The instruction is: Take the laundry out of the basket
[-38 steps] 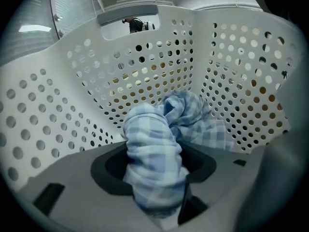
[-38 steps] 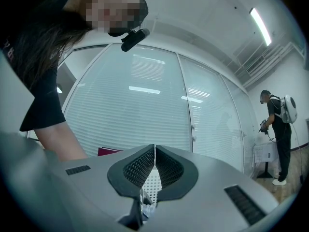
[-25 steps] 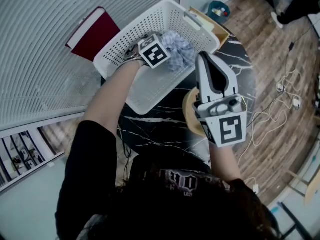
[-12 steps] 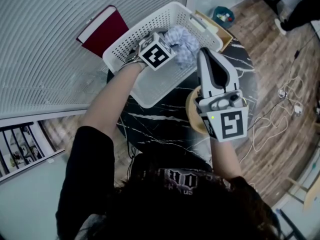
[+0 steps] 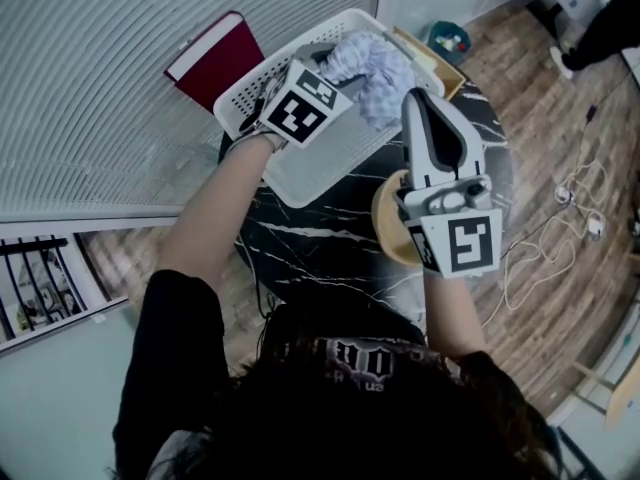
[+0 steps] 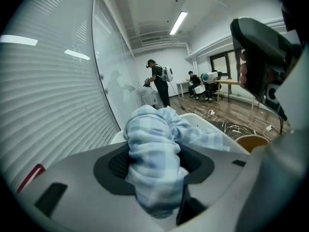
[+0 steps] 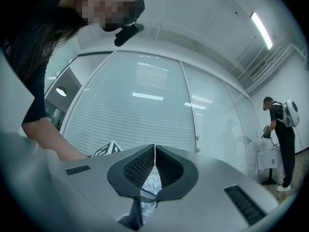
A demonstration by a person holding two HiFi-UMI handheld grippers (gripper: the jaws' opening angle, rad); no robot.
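Head view, left to right. A dark red book (image 5: 213,61) lies on the floor beside the slatted blind, just off the left corner of the white perforated laundry basket (image 5: 245,88). The basket stands on a round black marble table (image 5: 330,238), at its far edge.

The left gripper (image 6: 154,164) is held over the basket, marker cube uppermost. Its jaws are clamped on a pale blue checked cloth (image 5: 375,63). In the left gripper view the cloth (image 6: 154,149) fills the gap between the two dark pads, bulges up above them in a bunched fold, and trails off to the right toward the basket's rim. Whether the trailing end touches the basket cannot be told. In the head view the bundle sits over the basket's far right part.

The right gripper (image 7: 154,151) stands just to the right of the basket, over the table, with its tip near the cloth but apart from it. Its jaws are pressed together at the tips with nothing pinched between them. A strip of the blue cloth shows through the opening below the pads, beyond the gripper.

A round tan dish (image 5: 388,218) sits on the table under the right gripper. Past the table's right edge, pale cables (image 5: 545,233) lie on the wooden floor.
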